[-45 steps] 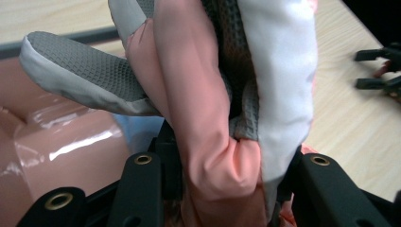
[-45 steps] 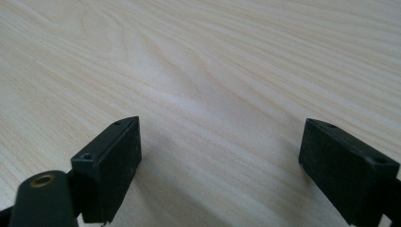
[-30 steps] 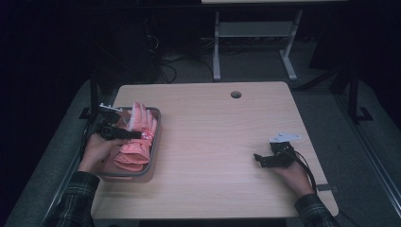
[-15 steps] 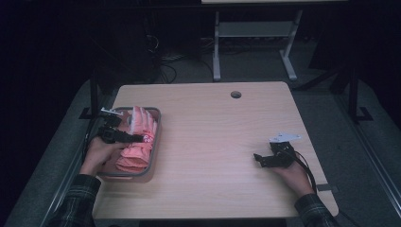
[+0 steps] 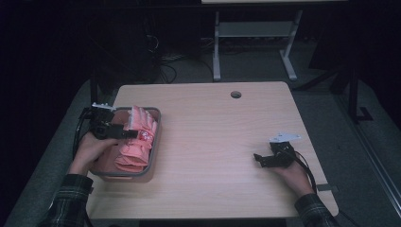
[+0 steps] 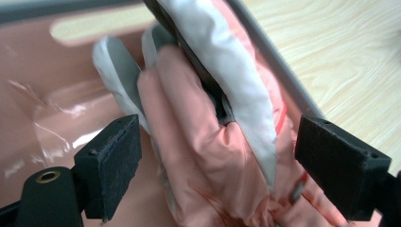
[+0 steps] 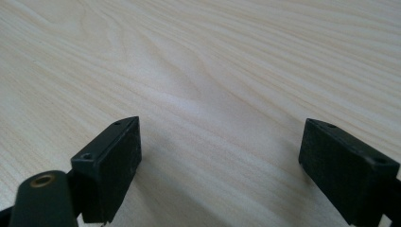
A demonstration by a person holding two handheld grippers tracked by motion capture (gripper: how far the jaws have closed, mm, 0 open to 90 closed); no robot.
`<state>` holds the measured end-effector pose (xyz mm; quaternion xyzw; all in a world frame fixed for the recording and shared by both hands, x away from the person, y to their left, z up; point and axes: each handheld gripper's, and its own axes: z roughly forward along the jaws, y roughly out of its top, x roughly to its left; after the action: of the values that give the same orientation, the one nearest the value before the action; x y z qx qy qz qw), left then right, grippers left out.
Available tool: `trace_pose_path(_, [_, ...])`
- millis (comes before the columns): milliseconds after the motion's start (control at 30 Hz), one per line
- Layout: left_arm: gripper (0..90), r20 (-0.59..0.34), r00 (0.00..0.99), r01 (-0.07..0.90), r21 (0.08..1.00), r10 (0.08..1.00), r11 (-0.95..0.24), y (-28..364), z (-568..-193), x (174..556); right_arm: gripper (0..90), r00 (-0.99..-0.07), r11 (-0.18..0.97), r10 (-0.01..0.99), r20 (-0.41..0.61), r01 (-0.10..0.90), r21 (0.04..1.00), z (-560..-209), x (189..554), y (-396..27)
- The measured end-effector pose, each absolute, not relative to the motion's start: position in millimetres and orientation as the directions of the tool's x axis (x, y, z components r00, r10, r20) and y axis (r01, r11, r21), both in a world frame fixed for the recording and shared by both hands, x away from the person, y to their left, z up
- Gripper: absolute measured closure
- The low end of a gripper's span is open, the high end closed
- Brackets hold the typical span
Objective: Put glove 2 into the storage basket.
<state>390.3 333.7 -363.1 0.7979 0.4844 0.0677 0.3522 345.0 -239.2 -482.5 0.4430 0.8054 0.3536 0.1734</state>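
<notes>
1. Black fingers (image 6: 118, 165) of the left gripper (image 5: 124, 134) spread wide, just been opening; pink glove (image 6: 208, 156) lies between them, pads clear of it.
2. Glove sits in the grey tray (image 5: 155, 142) at the left edge of the wooden surface (image 5: 222, 137).
3. Right gripper (image 5: 259, 160) rests low on the surface near its right edge, fingers parted, nothing between them, well apart from the tray.

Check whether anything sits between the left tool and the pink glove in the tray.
Nothing visible does. The left tool has just been opening, and its jaws now stand apart on either side of the pink glove, which lies in the grey tray. No other object comes between them in the left gripper view.
</notes>
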Motion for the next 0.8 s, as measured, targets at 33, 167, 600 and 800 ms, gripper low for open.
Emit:
trace_pose_path(33, [14.9, -0.229, 0.525, 0.719, 0.635, 0.820, -0.283, 334, -360, 389, 13.2, -0.547, 0.357, 0.836, 0.034, 0.591, 0.723, -482, 345, -239])
trace_pose_path(167, [14.9, -0.214, 0.540, 0.693, 0.662, 0.814, -0.286, 331, -346, 387, 13.2, -0.547, 0.357, 0.836, 0.035, 0.591, 0.723, -482, 345, -239])
trace_pose_path(600, [14.9, -0.169, 0.613, 0.597, 0.739, 0.772, -0.313, 302, -312, 383, 13.2, -0.547, 0.357, 0.836, 0.034, 0.591, 0.723, -483, 345, -239])
trace_pose_path(800, [14.9, -0.152, 0.655, 0.557, 0.759, 0.740, -0.337, 284, -309, 383, 13.1, -0.548, 0.358, 0.836, 0.033, 0.590, 0.724, -483, 345, -239])
